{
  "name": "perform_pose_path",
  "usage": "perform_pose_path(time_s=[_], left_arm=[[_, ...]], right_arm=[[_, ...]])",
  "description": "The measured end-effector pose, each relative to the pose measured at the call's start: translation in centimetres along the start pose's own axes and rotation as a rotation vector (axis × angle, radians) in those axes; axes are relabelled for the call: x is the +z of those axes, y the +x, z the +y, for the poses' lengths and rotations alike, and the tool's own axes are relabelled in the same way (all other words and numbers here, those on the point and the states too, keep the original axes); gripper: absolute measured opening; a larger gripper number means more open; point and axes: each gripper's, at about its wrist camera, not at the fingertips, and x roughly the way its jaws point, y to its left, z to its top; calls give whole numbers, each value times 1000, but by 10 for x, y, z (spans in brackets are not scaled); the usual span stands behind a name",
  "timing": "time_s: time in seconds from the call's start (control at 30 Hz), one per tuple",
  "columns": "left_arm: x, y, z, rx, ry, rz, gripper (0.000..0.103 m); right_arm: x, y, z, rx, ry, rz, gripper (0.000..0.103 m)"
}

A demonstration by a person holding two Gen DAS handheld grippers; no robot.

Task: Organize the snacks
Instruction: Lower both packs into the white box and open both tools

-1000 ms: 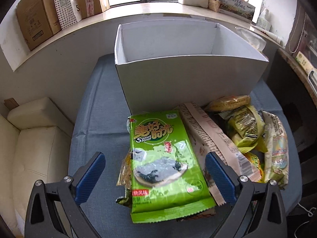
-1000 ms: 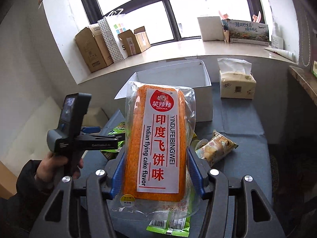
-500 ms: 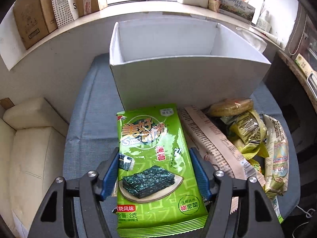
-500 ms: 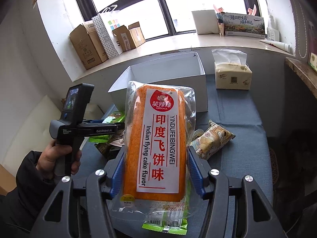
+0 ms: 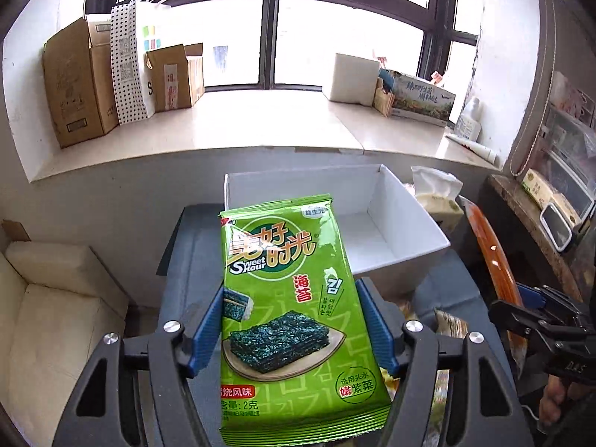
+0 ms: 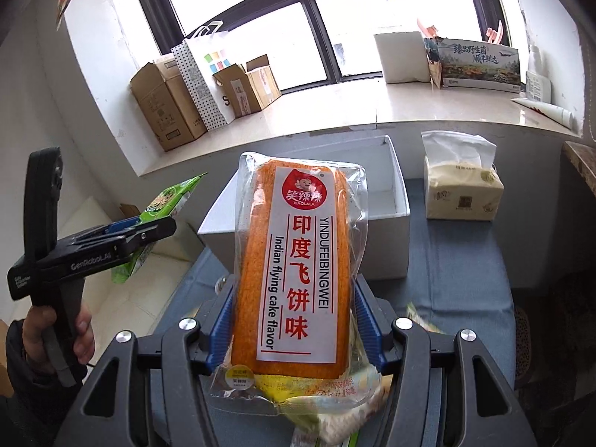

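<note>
Left gripper (image 5: 290, 331), open over the bench a second ago, now clenched on green foil seaweed packet (image 5: 290, 305), lifted toward white cardboard box (image 5: 395, 238); right gripper (image 6: 294, 331) still grasping orange flying-cake pack (image 6: 298, 260); both ready for boxing.

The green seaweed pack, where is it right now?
The green seaweed pack is held off the table in the left claw, in front of the white box; the right wrist view shows it at far left.

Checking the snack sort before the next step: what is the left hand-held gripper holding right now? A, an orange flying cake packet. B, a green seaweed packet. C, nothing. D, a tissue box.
B: the left hand-held gripper is shut on the green seaweed packet, with its blue pads pressed against both sides.
</note>
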Motion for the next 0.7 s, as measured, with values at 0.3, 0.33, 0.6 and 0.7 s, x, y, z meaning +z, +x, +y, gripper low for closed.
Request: perform_pose_path(time_s=[0.3, 0.33, 0.6, 0.7], left_arm=[[67, 97, -2, -2, -21, 61, 75], [69, 105, -1, -7, -23, 63, 77], [52, 120, 10, 6, -36, 122, 103], [51, 106, 17, -46, -87, 110, 103]], right_arm=[[105, 105, -29, -111, -27, 71, 64], [110, 113, -36, -96, -2, 73, 66], [118, 110, -53, -146, 35, -23, 103], [113, 89, -52, -76, 45, -49, 103]])
